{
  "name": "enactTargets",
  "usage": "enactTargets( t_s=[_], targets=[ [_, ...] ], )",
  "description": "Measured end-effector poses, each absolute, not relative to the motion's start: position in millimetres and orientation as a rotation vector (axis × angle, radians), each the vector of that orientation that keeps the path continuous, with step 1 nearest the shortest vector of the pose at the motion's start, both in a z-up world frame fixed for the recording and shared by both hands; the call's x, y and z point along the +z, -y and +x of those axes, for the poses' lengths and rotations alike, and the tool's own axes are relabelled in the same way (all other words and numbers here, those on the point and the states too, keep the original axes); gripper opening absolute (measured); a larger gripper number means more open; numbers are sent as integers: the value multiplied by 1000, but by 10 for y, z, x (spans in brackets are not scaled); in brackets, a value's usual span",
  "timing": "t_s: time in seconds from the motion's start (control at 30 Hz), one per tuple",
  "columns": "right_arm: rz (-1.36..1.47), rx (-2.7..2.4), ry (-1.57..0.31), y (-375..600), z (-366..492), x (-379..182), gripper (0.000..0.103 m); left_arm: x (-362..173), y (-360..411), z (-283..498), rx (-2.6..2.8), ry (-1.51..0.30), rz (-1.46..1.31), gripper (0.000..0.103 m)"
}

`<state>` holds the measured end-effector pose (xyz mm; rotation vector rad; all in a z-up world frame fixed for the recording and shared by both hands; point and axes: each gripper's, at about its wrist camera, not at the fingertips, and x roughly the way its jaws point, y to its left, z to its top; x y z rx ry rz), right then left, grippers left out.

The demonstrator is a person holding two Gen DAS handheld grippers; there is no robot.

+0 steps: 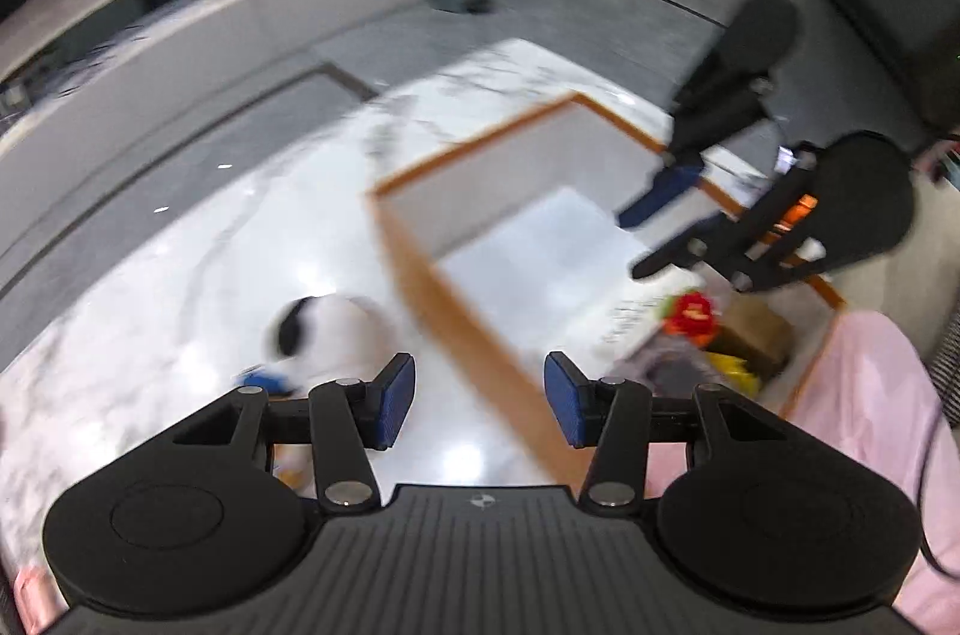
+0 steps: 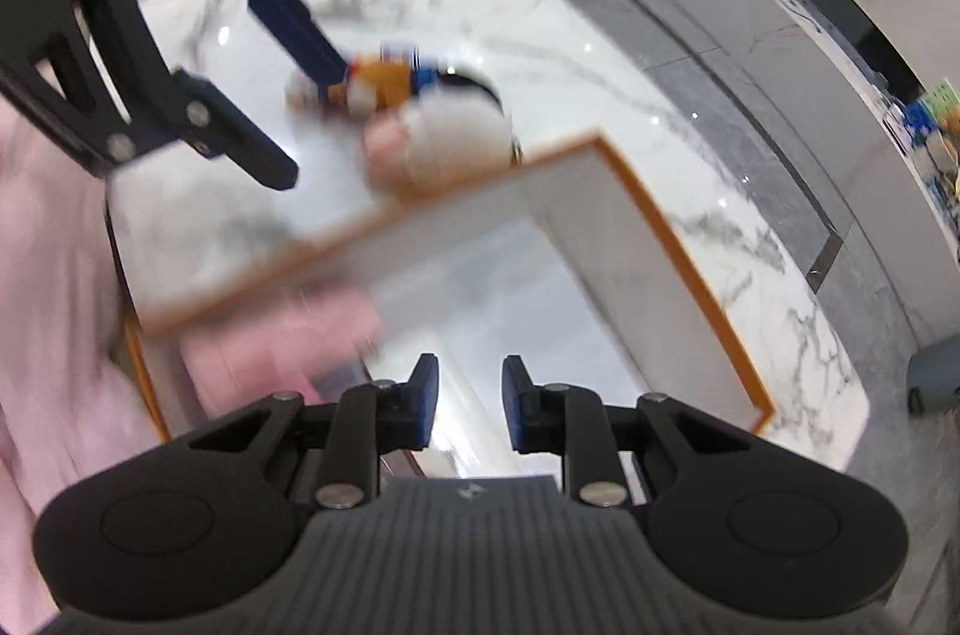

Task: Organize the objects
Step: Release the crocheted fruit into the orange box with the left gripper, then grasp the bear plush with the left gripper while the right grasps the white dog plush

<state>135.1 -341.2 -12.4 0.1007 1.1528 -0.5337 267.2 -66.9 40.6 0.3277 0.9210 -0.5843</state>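
Box (image 1: 480, 239) lay just beyond my empty, part-open left gripper (image 1: 480, 398) and right gripper (image 2: 470, 404); between items, a plush toy (image 1: 336, 335) beside my left claw seemed next.

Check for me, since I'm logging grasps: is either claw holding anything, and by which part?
Nothing is held. The left claw and the right claw both stand open, with nothing between their pads.

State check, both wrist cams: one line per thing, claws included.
left claw: open, nothing between the pads.
right claw: open with a narrower gap, empty.
white box with orange rim: on the marble table, top open, partly filled at one end.
red item: inside the box among other small things; too blurred to name.
black-and-white plush toy: on the table, outside the box beside its wall.
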Motion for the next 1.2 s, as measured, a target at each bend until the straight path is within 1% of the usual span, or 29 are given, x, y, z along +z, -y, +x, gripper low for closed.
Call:
enactTargets(
  t_s=[0.17,0.23,0.27,0.3,0.37,0.4,0.43,0.47,0.5,0.57,0.63,0.7,0.73,0.83,1.03,1.1,1.13,1.2],
  targets=[
    [238,-565,-1032,3483,1870,-40,26,457,129,2613,-461,-880,268,57],
    [271,-597,-1011,3472,2090,2,30,393,-1,2625,-421,-859,283,57],
    [281,-617,-1007,3489,2193,-37,34,338,-51,2636,-415,-853,297,57],
    [291,-632,-1005,3422,2208,118,38,262,-61,2660,-411,-849,312,57],
    [330,-652,-1002,3441,2393,42,39,133,-134,2700,-403,-850,340,57],
    [341,-657,-1000,3414,2458,70,42,82,-160,2716,-405,-851,352,57],
    [357,-671,-997,3465,2532,24,44,14,-181,2743,-409,-851,359,59],
    [378,-692,-993,3527,2579,-27,49,-50,-187,2781,-413,-854,366,63],
    [405,-709,-989,3596,2599,-39,51,-124,-197,2816,-414,-852,377,64],
    [469,-757,-981,3640,2687,-115,51,-232,-243,2849,-415,-846,394,66],
    [529,-814,-973,3710,2736,-201,53,-353,-247,2918,-421,-852,411,66],
    [572,-865,-979,3800,2867,-278,64,-479,-247,2987,-418,-863,431,66],
    [585,-872,-987,3894,2905,-298,65,-539,-249,3019,-417,-872,436,66],
    [591,-901,-1017,4032,2941,-405,65,-685,-266,3073,-419,-890,435,66],
    [503,-986,-1043,4130,3074,-535,74,-842,-271,3093,-415,-884,481,66],
    [464,-1013,-1040,4114,3104,-574,76,-855,-286,3097,-423,-883,476,64],
    [448,-1021,-1039,4116,3118,-589,77,-861,-292,3098,-427,-879,478,62],
    [417,-1010,-1048,4131,3151,-624,76,-869,-297,3100,-427,-874,482,61]
  ],
)
